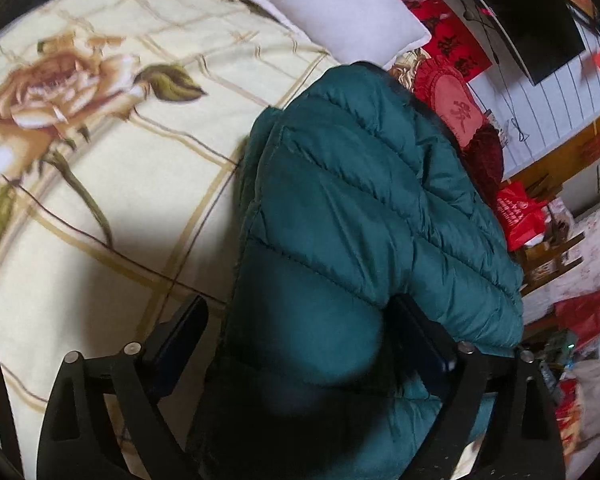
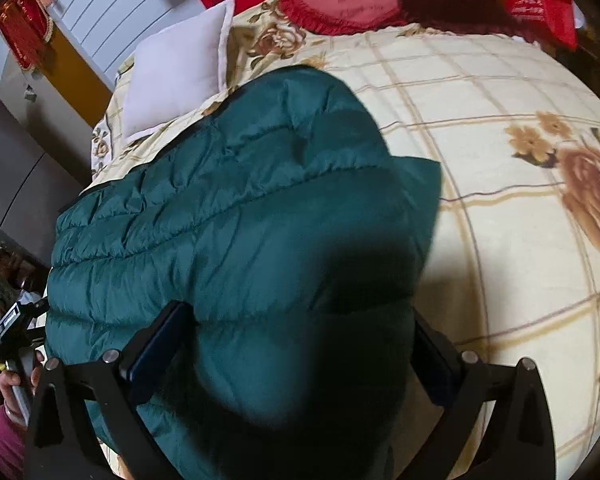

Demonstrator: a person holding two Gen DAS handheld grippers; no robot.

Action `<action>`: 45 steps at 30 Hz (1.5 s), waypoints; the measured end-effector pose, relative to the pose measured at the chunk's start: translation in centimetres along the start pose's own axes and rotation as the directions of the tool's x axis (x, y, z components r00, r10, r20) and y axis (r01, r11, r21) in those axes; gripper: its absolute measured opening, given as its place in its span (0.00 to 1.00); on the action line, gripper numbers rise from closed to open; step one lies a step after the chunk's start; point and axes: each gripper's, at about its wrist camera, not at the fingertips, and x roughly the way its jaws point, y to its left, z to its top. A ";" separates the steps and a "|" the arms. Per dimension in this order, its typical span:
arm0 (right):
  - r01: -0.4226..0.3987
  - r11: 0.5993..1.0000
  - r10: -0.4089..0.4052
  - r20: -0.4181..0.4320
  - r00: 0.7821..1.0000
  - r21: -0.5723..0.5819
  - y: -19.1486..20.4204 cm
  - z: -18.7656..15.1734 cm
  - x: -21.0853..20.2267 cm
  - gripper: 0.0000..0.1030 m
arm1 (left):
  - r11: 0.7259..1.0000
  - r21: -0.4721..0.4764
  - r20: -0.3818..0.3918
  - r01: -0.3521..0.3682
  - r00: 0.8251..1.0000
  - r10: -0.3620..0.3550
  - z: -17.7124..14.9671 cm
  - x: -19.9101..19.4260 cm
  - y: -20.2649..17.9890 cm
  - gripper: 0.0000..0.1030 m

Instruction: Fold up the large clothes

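Note:
A teal quilted puffer jacket (image 1: 352,208) lies on a cream floral bedspread (image 1: 112,152). It also shows in the right wrist view (image 2: 236,216), spread across the bed (image 2: 480,128). My left gripper (image 1: 300,336) has its fingers wide apart with a thick bulge of the jacket between them. My right gripper (image 2: 300,344) likewise has its fingers wide apart around a bulge of jacket. In both views the fabric fills the gap and hides the pads' contact.
A white pillow (image 1: 340,8) lies at the bed's head, also in the right wrist view (image 2: 176,68). Red cushions (image 2: 340,0) and a red bag (image 2: 540,0) sit along the far edge. A wall and black screen (image 1: 532,20) stand behind.

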 end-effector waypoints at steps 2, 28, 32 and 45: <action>-0.016 1.000 0.016 -0.012 1.000 0.000 -0.2 0.3 0.5 1.00 | 0.999 -0.030 -0.022 0.031 0.999 -0.032 0.2 0.6 0.4 0.82; -0.100 0.993 0.105 0.083 0.991 -0.066 2.9 -1.0 -5.6 0.40 | 0.986 0.130 0.052 0.108 0.992 -0.115 -1.3 -4.1 -4.6 0.17; -0.129 0.989 0.135 0.092 0.987 -0.076 4.5 -2.0 -8.4 0.39 | 0.976 0.176 0.064 0.128 0.988 -0.141 -2.6 -6.9 -5.4 0.15; -0.203 0.978 0.204 0.008 0.979 -0.045 5.3 -9.5 -13.0 0.39 | 0.971 0.165 0.036 0.171 0.983 -0.179 -8.7 -12.8 -2.1 0.15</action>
